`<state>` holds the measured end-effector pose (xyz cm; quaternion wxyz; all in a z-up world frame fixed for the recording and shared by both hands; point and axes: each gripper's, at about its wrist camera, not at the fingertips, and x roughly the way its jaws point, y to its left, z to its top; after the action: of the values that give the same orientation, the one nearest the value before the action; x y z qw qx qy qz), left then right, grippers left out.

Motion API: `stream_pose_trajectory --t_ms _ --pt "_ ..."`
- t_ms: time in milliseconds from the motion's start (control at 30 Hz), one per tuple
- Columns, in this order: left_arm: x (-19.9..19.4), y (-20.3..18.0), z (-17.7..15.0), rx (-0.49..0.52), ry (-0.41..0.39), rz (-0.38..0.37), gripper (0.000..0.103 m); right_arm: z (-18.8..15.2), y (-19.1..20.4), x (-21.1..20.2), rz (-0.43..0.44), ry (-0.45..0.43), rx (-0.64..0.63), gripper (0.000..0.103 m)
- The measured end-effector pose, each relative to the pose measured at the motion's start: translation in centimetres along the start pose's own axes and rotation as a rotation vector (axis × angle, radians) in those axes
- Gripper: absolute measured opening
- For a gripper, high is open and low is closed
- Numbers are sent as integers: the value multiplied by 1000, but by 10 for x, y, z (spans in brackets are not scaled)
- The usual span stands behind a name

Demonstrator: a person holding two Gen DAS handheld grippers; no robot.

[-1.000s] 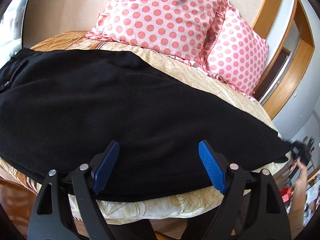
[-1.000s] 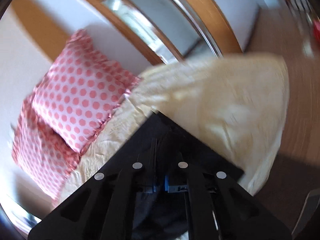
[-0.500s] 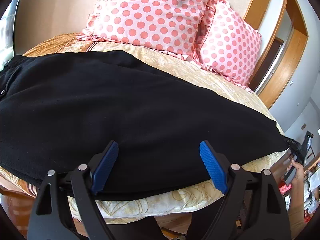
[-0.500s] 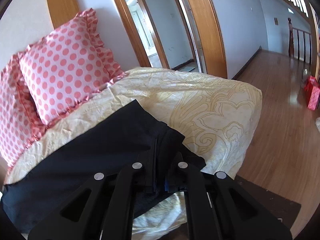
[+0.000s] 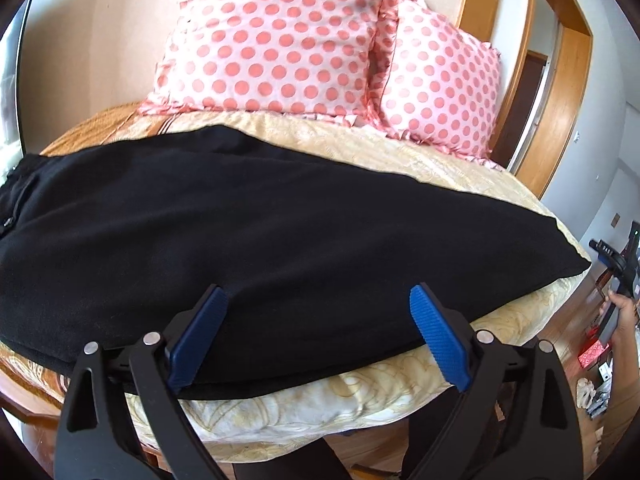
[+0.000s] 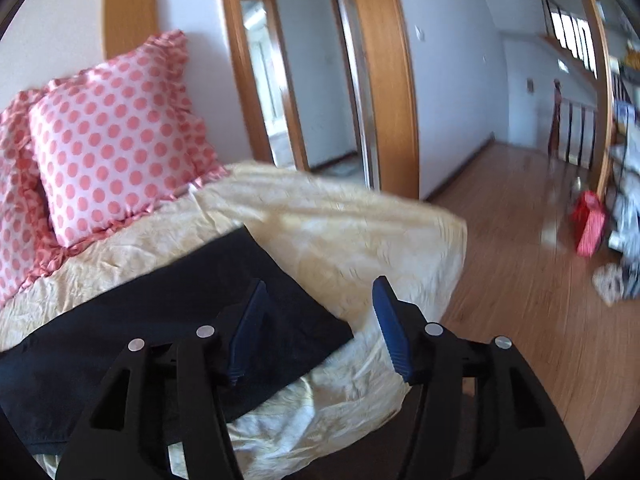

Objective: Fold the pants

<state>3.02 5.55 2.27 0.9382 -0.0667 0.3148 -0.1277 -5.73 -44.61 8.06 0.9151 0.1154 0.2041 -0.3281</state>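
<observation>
Across the bed [image 5: 420, 160], on its pale yellow patterned cover, the black pants [image 5: 260, 248] lie spread flat in one long dark shape, the wider end with a zip toward the left edge of the left wrist view and the narrow leg end reaching the bed's right corner. Two pink polka-dot pillows [image 5: 280, 36] lean against the headboard behind them, the second [image 5: 440, 88] just beside the first and partly tucked behind it. Close to the near edge of the mattress, the left gripper [image 5: 316, 334] hangs over the pants with its blue pads [image 5: 438, 338] spread wide and its jaws opening; the cloth lies under and between them, but neither pad presses on it. Over at the leg end, the right gripper [image 6: 316, 322] sits above the hem corner of the pants [image 6: 168, 320], its jaws opening too: the left pad [image 6: 248, 324] is over the black cloth, the right one over the bare cover, and nothing is pinched between them. From the left wrist view the same gripper shows small at the far right edge, off the corner of the bed, with a person's hand [image 5: 622, 312] around its handle. Beyond the bed's corner a wooden floor [image 6: 520, 240] runs toward a doorway, and a red bag [image 6: 588, 222] stands on it next to some blurred clutter.
</observation>
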Motion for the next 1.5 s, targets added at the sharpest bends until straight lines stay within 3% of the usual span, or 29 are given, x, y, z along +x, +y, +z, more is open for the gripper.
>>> stream_pose_trajectory --t_ms 133,167,200,233,300,433,567,733,1067,1100,1133,1333,1500 --pt "-6 -1 2 -10 -46 -3 96 15 77 -14 351 32 -184 57" --pt "-7 1 2 -24 -54 0 96 18 116 -16 526 74 -244 57" --pt "-7 2 2 -31 -55 -1 96 19 137 -17 619 101 -274 57" --pt "-7 4 0 -41 -53 -2 96 20 176 -20 777 139 -327 57" --pt "-7 5 -2 -48 -50 6 97 18 237 -24 974 195 -422 57" --pt "-11 9 -6 -47 -67 60 97 -3 368 -27 1200 343 -639 53" --pt "-13 15 -7 -66 -87 81 97 -37 467 -19 1207 433 -862 47" --pt "-7 22 -11 -82 -84 63 97 -77 514 -3 1155 480 -1026 44" --pt "-2 17 -12 -18 -95 68 101 -101 524 4 1144 535 -1080 31" --pt "-1 18 -11 -18 -95 67 101 -101 523 3 1158 534 -1079 26" --pt "-1 18 -11 -18 -95 67 101 -101 523 1 1166 533 -1082 3" --pt "1 23 -7 -41 -94 56 101 -97 532 -4 1086 419 -1109 1" --pt "3 16 -12 6 -97 84 101 -104 535 -5 1055 386 -1169 1"
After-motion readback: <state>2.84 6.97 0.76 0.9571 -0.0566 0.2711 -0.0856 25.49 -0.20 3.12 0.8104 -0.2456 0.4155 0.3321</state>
